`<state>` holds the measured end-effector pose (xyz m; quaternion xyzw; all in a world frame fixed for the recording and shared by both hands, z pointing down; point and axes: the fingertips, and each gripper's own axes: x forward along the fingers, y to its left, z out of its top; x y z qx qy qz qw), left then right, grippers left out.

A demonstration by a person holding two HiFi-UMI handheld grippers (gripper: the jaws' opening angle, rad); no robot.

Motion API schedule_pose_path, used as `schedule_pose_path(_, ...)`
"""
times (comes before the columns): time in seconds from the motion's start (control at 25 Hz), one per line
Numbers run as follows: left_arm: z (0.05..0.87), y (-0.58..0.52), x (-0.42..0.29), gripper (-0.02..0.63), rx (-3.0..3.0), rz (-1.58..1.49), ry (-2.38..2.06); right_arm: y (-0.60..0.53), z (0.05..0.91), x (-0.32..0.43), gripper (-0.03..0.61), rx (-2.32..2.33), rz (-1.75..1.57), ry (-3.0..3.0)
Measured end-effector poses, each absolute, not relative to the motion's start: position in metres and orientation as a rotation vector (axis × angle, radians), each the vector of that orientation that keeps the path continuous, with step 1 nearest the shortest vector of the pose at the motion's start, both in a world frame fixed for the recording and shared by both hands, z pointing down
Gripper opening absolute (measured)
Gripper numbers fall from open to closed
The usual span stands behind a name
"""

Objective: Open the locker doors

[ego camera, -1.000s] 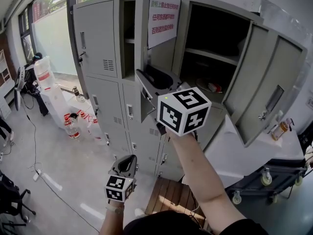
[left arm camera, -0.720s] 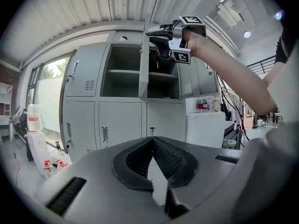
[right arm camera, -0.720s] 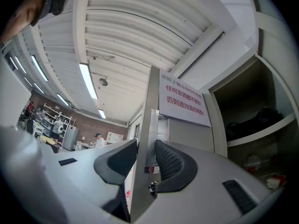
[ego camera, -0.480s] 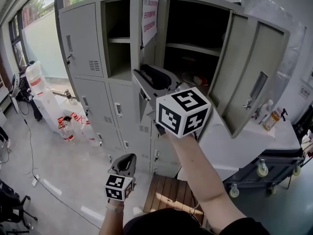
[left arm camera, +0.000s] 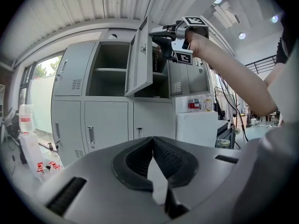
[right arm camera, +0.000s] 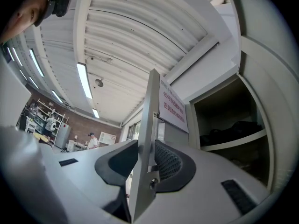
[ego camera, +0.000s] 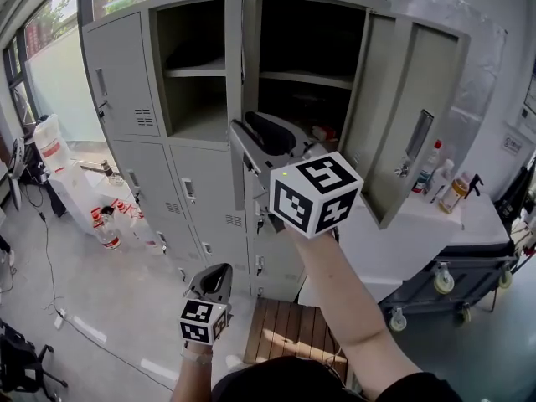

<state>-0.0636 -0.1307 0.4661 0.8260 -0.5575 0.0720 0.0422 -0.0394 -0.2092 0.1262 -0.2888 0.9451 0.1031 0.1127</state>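
The grey locker bank (ego camera: pixel 159 203) has its upper middle door (ego camera: pixel 234 74) swung edge-on now, its notice sheet (right arm camera: pixel 174 107) turned away since a second ago, so that compartment stands open (the top-left door (ego camera: pixel 117 78) looks shut). The right gripper (ego camera: pixel 255 136), arm raised forward, has just tightened its jaws on that door's edge; the left gripper (ego camera: pixel 216 281) hangs low, jaws together, empty.

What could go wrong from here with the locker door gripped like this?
The right gripper pinches only the thin free edge of the locker door, and its jaws have just been closing further on it; the edge could slip out mid-swing. Swung much further, the door might bang into the neighbouring open door.
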Motion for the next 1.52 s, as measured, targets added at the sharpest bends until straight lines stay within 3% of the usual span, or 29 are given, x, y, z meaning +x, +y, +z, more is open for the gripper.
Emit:
schedule_pose_path(0.84, 0.471, -0.133, -0.014, 0.018, 2.548, 0.239, -1.68, -0.203, 0.137, 0.026, 0.115, -0.855, 0.264, 2.709)
schedule_pose_path(1.52, 0.504, -0.128, 0.039, 0.018, 2.586, 0.258, -1.538, -0.191, 0.345, 0.115, 0.057, -1.112, -0.027, 2.832)
